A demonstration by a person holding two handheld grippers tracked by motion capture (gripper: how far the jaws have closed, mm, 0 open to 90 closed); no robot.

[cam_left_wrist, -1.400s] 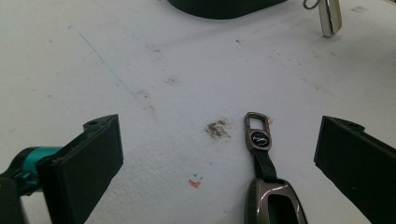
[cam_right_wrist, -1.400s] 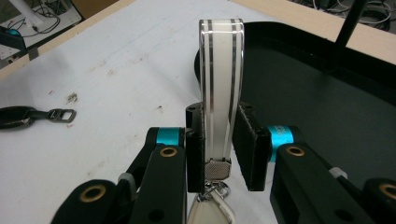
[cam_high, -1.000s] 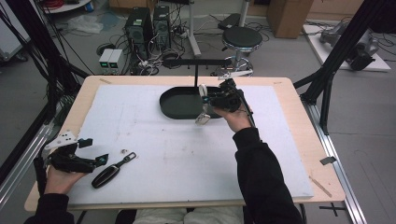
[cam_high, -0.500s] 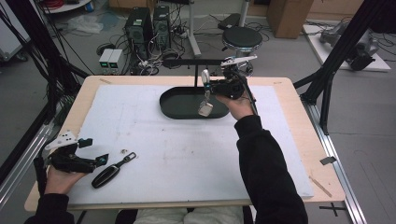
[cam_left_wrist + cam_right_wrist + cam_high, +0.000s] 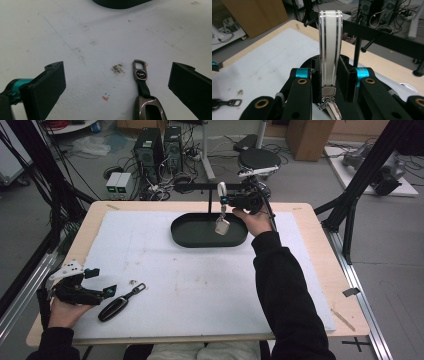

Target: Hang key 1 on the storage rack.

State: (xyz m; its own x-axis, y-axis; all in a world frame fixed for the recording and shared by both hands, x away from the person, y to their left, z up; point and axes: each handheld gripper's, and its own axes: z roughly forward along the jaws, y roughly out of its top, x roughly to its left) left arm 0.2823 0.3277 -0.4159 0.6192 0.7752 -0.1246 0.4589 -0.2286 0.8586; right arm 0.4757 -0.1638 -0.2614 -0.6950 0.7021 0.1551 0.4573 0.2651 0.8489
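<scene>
Key strap (image 5: pixel 330 47): white w/ silver stripes. Key fob (image 5: pixel 149 108): dk metallic grey. Tray (image 5: pixel 192 232) black. Surface (image 5: pixel 200 285) white, tan edge.

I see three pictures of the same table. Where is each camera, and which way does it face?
High view: above the person's side, looking forward and down on the table; both forearms, left gripper and right gripper show.
Left gripper view: on the left gripper, facing down at the key fob; its two jaws show, wide apart.
Right gripper view: on the right gripper, facing across the table; its jaws clamp the white strap.
Shared: the fob lies in the high view too.
</scene>
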